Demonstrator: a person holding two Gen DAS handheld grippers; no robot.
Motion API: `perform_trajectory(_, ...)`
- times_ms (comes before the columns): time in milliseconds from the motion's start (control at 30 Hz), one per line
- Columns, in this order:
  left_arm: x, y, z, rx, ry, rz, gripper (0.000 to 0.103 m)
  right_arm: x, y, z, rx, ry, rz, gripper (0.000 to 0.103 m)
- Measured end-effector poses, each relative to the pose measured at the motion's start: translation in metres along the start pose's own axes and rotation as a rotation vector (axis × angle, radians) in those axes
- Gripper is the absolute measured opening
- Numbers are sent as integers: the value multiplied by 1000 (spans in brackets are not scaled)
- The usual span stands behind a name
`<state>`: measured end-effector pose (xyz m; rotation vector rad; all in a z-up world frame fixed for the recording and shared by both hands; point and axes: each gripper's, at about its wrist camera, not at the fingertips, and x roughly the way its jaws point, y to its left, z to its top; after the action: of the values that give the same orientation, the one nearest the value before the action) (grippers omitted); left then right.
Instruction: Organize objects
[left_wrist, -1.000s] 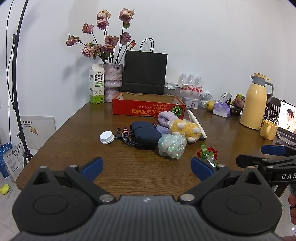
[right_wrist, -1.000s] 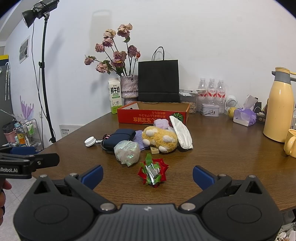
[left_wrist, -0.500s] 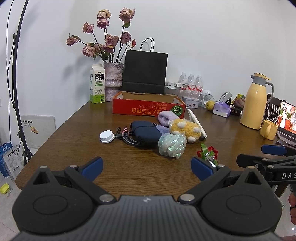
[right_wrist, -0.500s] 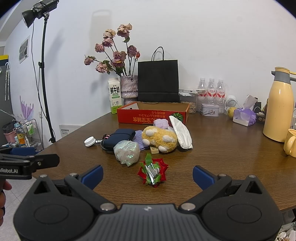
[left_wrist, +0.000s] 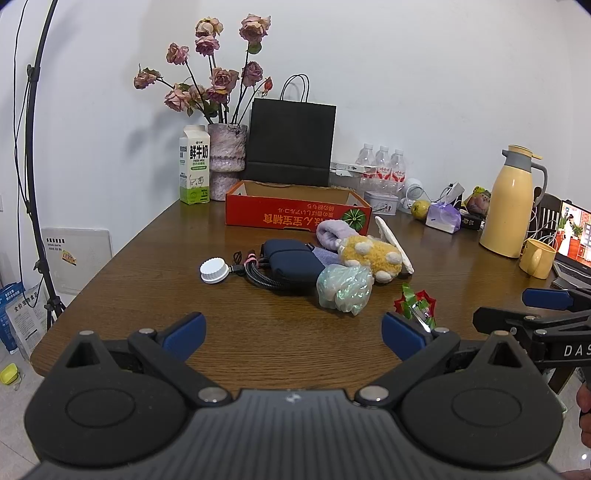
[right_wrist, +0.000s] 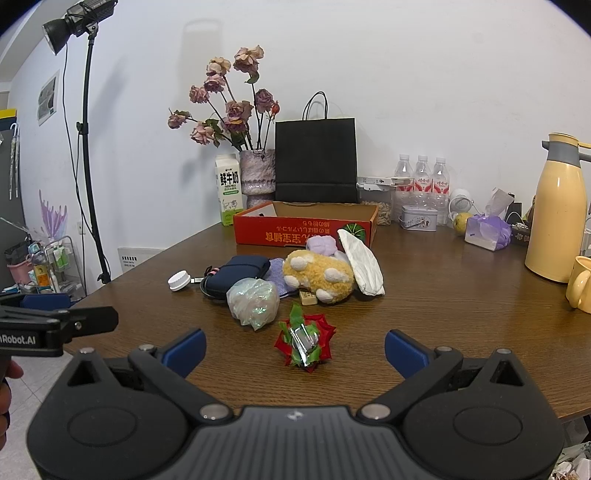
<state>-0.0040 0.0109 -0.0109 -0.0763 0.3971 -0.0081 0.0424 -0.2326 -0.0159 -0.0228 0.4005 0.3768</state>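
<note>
A pile lies mid-table: a yellow plush toy (left_wrist: 369, 254), a navy pouch (left_wrist: 291, 260) with a black cable, a white cap (left_wrist: 214, 270), an iridescent plastic bundle (left_wrist: 345, 288), a purple cloth and a white packet. A red-green foil bow (right_wrist: 304, 343) lies nearest, just ahead of my right gripper (right_wrist: 295, 349), which is open and empty. My left gripper (left_wrist: 293, 330) is open and empty at the table's near edge, short of the pile. An open red cardboard box (left_wrist: 295, 210) stands behind the pile.
At the back stand a milk carton (left_wrist: 194, 164), a vase of roses (left_wrist: 226, 160), a black paper bag (left_wrist: 291, 142) and water bottles. To the right are a yellow thermos (left_wrist: 511, 206), a yellow mug (left_wrist: 535, 258) and a laptop. A light stand (right_wrist: 88, 147) stands left of the table.
</note>
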Motion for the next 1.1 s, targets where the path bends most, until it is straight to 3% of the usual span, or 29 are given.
perform_trajectory(1100, 7, 7, -5, -14, 12, 6, 103, 7, -1, -7, -5, 23, -6, 103)
